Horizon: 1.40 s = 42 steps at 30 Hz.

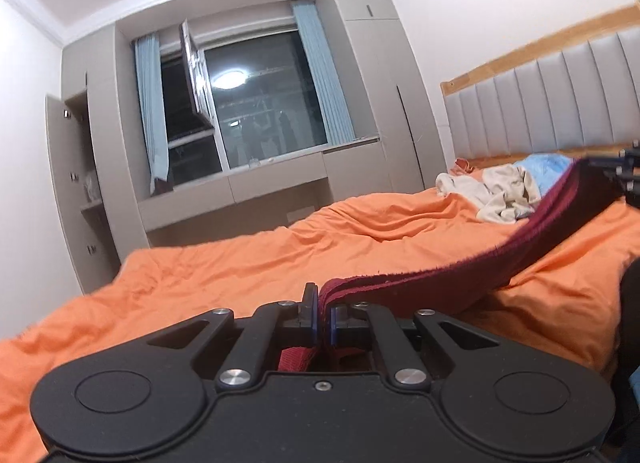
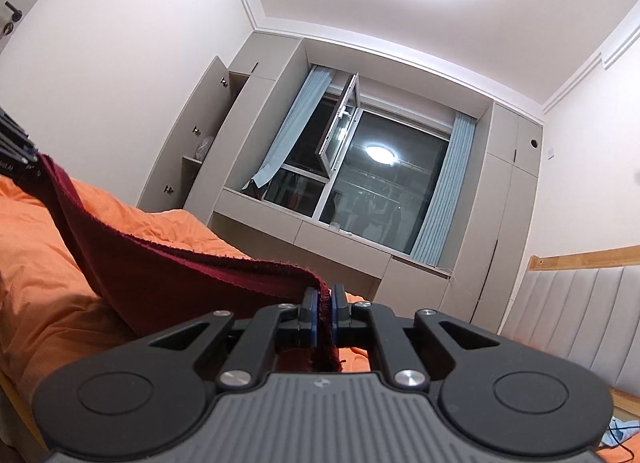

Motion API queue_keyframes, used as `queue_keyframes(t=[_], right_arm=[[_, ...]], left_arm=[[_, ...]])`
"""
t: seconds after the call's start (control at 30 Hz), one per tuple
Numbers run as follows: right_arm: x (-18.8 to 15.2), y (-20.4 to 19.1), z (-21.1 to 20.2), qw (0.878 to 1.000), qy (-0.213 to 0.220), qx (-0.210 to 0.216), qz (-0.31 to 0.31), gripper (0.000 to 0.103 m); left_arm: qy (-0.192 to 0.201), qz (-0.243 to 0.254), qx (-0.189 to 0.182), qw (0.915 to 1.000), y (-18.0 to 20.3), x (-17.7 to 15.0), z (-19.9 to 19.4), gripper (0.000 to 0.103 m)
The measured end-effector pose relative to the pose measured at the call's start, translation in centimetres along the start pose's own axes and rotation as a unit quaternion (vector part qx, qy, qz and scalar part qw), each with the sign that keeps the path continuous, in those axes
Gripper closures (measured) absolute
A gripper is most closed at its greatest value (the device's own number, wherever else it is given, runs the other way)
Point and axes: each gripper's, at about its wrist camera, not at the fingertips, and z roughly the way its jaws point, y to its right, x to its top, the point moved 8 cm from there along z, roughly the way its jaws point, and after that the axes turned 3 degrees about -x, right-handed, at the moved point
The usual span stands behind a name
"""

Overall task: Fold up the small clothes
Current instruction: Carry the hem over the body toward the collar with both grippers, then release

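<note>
You hold the dark red, fuzzy-edged cloth (image 1: 460, 263) by two ends, one in each hand, so it hangs in the air above the bed and can be laid flat or folded over. Your left gripper (image 1: 323, 319) has its fingers (image 1: 310, 315) pinched tight on one end of the cloth. Your right gripper (image 2: 325, 319) has its fingers (image 2: 310, 317) pinched tight on the other end. The cloth sags a little between them, so it looks loose and not pulled hard. This is likely the start of a fold, with the cloth lifted clear of the bed. Under the cloth lies the bed's wrinkled orange cover (image 1: 240, 263), soft and bumpy, so a fold may not sit neat there. Farther along the bed, near the grey padded headboard (image 1: 560, 103), rests a heap of cream and blue clothes (image 1: 504, 187). Beyond the bed stands a dark window (image 2: 380, 183) with pale blue curtains (image 2: 444, 191) and grey cupboards (image 1: 376, 103) around it.
</note>
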Motion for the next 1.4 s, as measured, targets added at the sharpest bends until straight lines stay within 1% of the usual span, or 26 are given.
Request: queue_keyframes(t=[0.07,0.2,0.27,0.37,0.57,0.77,0.93,1.03,1.17,1.23,1.33,1.4], right_arm=[[-0.1,0.0,1.0,1.0,0.004,-0.004,-0.008,0.096],[0.2,0.4,4.8,1.0,0.01,-0.007,-0.019,0.096],[0.4,0.7,7.1,1.0,0.014,-0.006,-0.022,0.096],[0.4,0.9,11.0,0.999,0.018,-0.001,-0.027,0.096],[-0.5,0.5,19.0,0.999,0.001,0.01,-0.043,0.096],[-3.5,-0.8,26.4,0.997,-0.038,0.024,-0.063,0.096],[-6.8,-2.4,31.9,0.993,-0.082,0.037,-0.08,0.096],[-8.9,-3.3,34.4,0.989,-0.112,0.05,-0.079,0.096],[-11.8,-4.4,36.8,0.984,-0.147,0.063,-0.079,0.096],[-13.2,-4.9,37.7,0.981,-0.162,0.069,-0.081,0.095],[-14.8,-5.3,38.7,0.977,-0.181,0.079,-0.079,0.095],[-15.6,-5.6,39.1,0.974,-0.194,0.085,-0.073,0.093]], left_arm=[[0.002,-0.004,0.003,1.0,-0.3,0.1,0.6,0.098],[0.009,-0.013,0.01,0.9998,-1.0,0.8,2.2,0.098],[0.01,-0.007,0.021,0.9997,-1.7,1.2,3.6,0.097],[0.011,-0.004,0.036,0.9993,-2.7,1.9,6.2,0.097],[0.006,-0.025,0.064,0.9977,-5.3,3.4,12.8,0.096],[-0.029,-0.034,0.074,0.9962,-7.7,3.0,20.5,0.096],[-0.071,-0.039,0.081,0.9934,-9.3,1.3,27.0,0.096],[-0.094,-0.051,0.08,0.9911,-10.0,-0.1,30.1,0.096],[-0.122,-0.07,0.074,0.9873,-10.9,-2.4,33.5,0.096],[-0.141,-0.07,0.071,0.9849,-11.1,-3.5,35.2,0.096],[-0.171,-0.075,0.068,0.9801,-11.1,-5.1,37.2,0.096],[-0.187,-0.082,0.069,0.9765,-11.2,-6.3,38.0,0.096]])
